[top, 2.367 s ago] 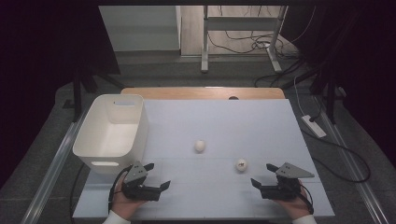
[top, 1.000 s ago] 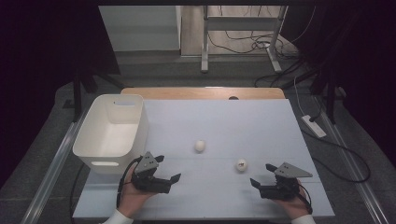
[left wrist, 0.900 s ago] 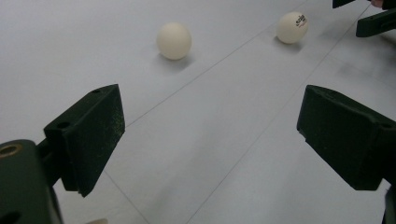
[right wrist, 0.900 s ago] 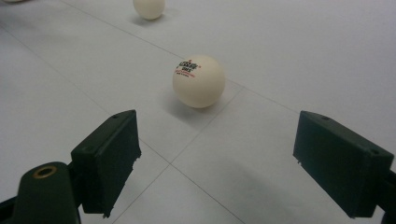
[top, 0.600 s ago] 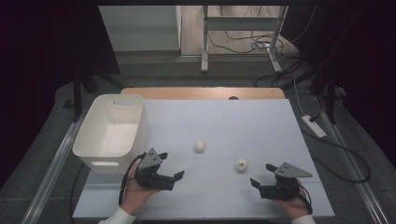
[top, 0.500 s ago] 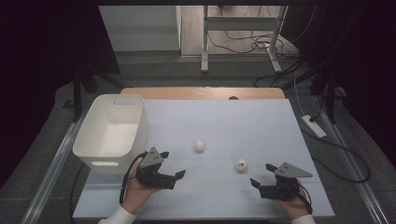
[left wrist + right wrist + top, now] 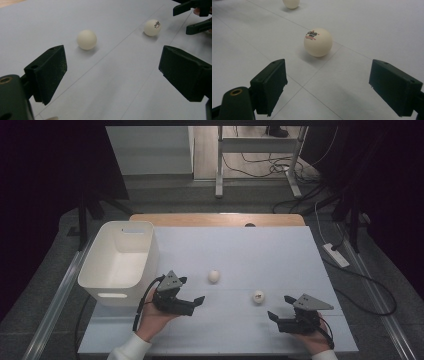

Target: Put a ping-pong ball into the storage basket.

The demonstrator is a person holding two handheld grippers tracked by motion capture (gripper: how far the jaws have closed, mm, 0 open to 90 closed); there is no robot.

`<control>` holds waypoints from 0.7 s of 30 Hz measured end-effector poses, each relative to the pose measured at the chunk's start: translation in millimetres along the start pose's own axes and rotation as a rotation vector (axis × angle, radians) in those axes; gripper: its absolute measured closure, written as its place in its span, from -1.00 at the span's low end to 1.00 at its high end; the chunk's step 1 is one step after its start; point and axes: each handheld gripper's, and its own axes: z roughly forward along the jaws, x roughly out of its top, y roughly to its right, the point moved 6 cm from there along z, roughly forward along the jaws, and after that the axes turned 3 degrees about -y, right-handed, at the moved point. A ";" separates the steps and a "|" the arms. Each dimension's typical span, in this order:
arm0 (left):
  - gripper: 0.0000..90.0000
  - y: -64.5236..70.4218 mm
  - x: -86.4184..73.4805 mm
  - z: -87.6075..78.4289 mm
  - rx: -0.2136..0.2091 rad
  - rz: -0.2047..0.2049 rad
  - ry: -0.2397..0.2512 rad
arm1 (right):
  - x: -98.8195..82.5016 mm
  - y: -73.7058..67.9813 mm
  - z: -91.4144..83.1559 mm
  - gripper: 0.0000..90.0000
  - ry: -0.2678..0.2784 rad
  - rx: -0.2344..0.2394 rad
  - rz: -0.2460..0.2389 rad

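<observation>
We can see tiny writing on the right ball (image 7: pixel 258 296), but in the high view it is too small to read. In the right gripper view the plain ball (image 7: pixel 291 3) is cut off by the top edge. The person's arms are cut off at the near edge. The dark sides past the tabletop (image 7: pixel 250 250) hide whatever is there.

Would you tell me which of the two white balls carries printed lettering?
The ball nearer the right gripper: this printed ball shows small dark lettering, while the plain ball farther left is unmarked.
</observation>
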 end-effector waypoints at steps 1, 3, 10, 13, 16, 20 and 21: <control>-0.80 -0.3 1.3 0.8 -0.001 -0.002 0.002 | 0.0 -0.1 0.0 -0.69 0.000 0.000 -0.001; -0.80 -0.6 3.1 2.9 0.001 -0.001 -0.002 | -0.1 -0.1 -0.6 -0.69 -0.001 -0.002 -0.002; -0.80 -1.8 8.0 11.3 -0.004 0.000 -0.009 | -0.2 0.2 -0.1 -0.69 -0.001 -0.002 0.000; -0.80 -2.1 9.7 14.0 -0.004 -0.003 -0.011 | -0.3 0.3 0.0 -0.69 -0.001 -0.002 -0.001; -0.80 -1.8 11.4 17.3 -0.005 -0.002 -0.016 | -0.4 -0.1 -0.1 -0.69 -0.002 0.000 -0.002; -0.80 -3.1 12.6 20.5 -0.003 0.000 -0.021 | -0.6 0.3 -0.1 -0.69 -0.003 -0.001 -0.003; -0.80 -3.3 12.9 21.7 -0.004 -0.004 -0.023 | -0.7 0.6 -0.1 -0.68 -0.004 -0.002 -0.002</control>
